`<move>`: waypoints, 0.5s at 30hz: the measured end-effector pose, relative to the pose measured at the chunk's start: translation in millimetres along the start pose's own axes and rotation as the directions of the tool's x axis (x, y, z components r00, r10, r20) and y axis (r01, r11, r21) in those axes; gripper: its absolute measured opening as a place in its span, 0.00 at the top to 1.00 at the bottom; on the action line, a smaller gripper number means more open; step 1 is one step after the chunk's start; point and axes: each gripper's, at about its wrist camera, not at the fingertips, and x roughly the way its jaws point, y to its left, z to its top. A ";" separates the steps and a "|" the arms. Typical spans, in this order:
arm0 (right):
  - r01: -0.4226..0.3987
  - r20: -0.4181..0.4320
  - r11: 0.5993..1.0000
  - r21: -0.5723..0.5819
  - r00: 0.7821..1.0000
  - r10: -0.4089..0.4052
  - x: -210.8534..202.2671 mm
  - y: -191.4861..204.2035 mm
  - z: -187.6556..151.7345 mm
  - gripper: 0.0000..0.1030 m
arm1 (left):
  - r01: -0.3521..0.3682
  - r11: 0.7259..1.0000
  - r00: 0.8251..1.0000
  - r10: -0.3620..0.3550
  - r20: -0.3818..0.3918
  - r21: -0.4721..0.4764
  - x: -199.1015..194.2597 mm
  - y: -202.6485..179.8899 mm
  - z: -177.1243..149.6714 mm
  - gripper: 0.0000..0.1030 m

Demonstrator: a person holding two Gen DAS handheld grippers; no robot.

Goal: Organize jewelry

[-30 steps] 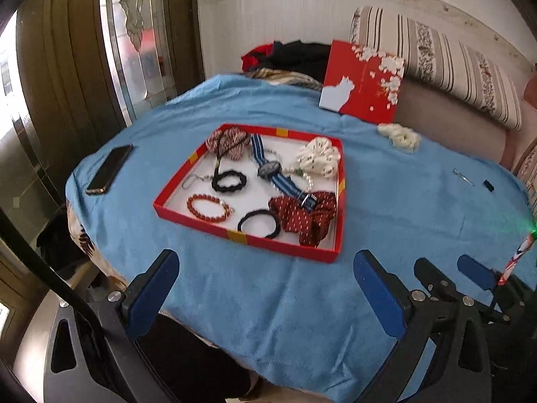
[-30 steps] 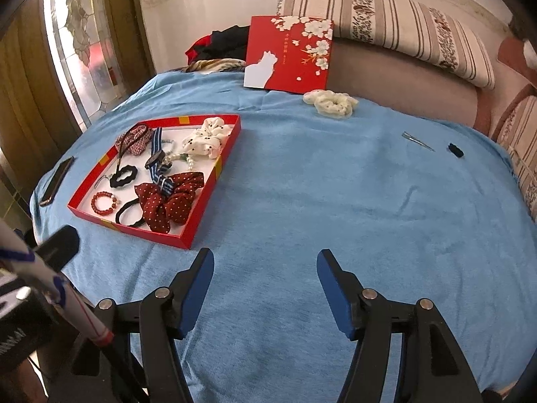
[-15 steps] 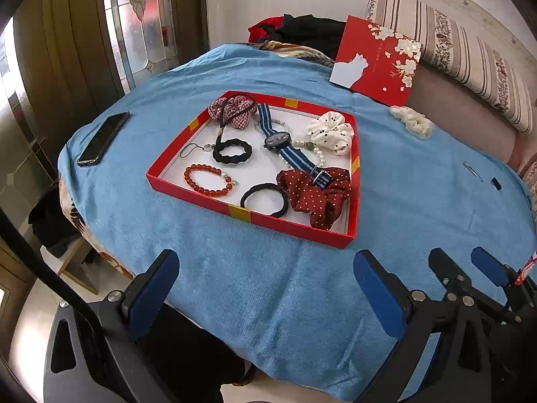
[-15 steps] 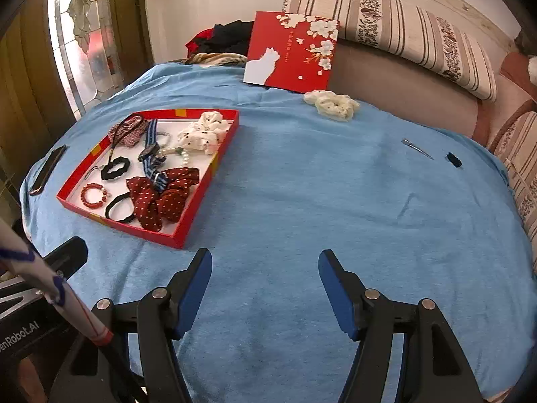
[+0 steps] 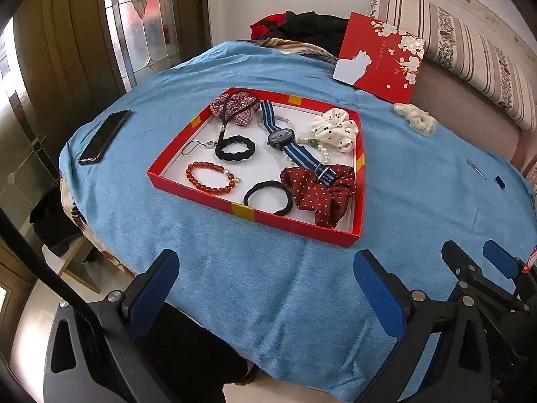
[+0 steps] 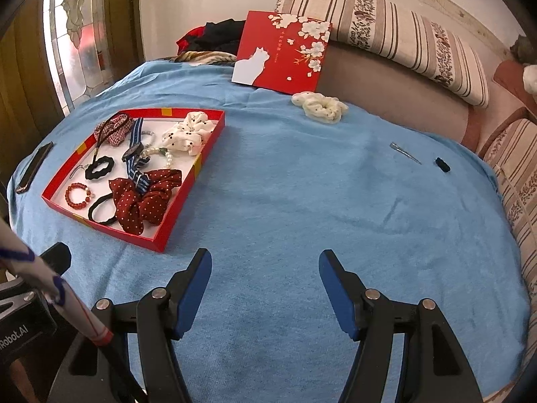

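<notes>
red tray (image 5: 359,181) (full of jewelry), both tools spread, empty

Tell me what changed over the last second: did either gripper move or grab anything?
The left gripper has risen and tilted, so the red tray shows from a higher, steeper angle and nearer in its view. The right gripper shifted only slightly. Neither took hold of anything; both stay open and empty. The tray's contents, the phone, the cream scrunchie and the red lid lie as before.
</notes>
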 end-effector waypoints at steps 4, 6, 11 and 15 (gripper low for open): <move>0.000 -0.002 1.000 -0.019 1.000 0.000 -0.7 5.8 -0.9 0.31 | -0.002 1.000 1.000 0.002 0.003 -0.007 0.0 5.1 1.8 0.00; -0.001 -0.002 1.000 -0.026 1.000 0.001 -1.0 8.3 -1.1 0.31 | -0.005 1.000 1.000 0.005 0.007 -0.014 0.3 9.1 3.7 0.00; -0.013 0.005 0.999 -0.043 1.000 0.013 -2.5 12.6 -1.0 0.29 | -0.042 0.998 0.999 0.042 0.011 -0.036 1.8 18.0 6.2 0.00; -0.023 0.006 0.999 -0.049 1.000 0.023 -0.6 9.6 -3.1 0.28 | -0.049 0.998 0.999 0.049 0.003 -0.036 2.2 18.1 6.9 0.00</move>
